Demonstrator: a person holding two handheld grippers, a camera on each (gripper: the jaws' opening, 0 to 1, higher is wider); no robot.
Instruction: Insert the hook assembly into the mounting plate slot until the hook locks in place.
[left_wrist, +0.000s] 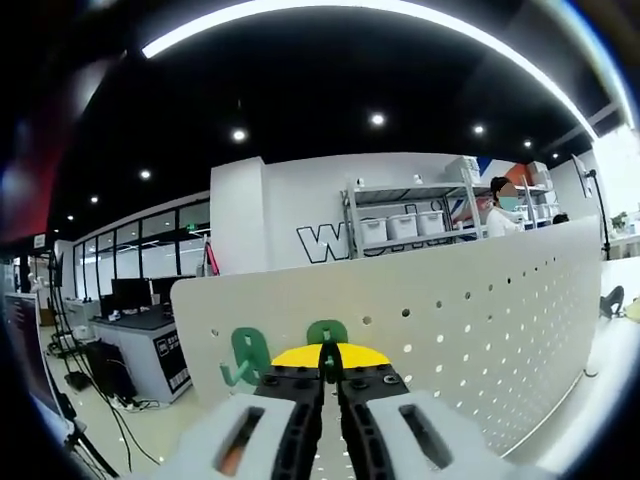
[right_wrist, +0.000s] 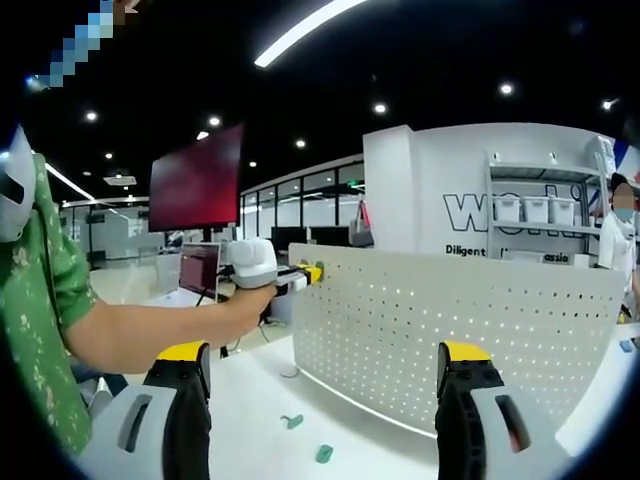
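Green hook (left_wrist: 327, 331) sits pinched in the left gripper (left_wrist: 330, 375), jaws together on its yellow base, right at the pegboard (left_wrist: 480, 300) face; a second hook (left_wrist: 247, 357) already hangs beside it. From the right gripper view the left gripper (right_wrist: 300, 275) meets the board's upper left corner. Right gripper (right_wrist: 325, 400) hangs back, jaws wide apart, holding nothing. Two spare hooks (right_wrist: 292, 421) lie on the table (right_wrist: 250, 400). Best to keep the hook square to the holes, push straight until it seats, not twist.
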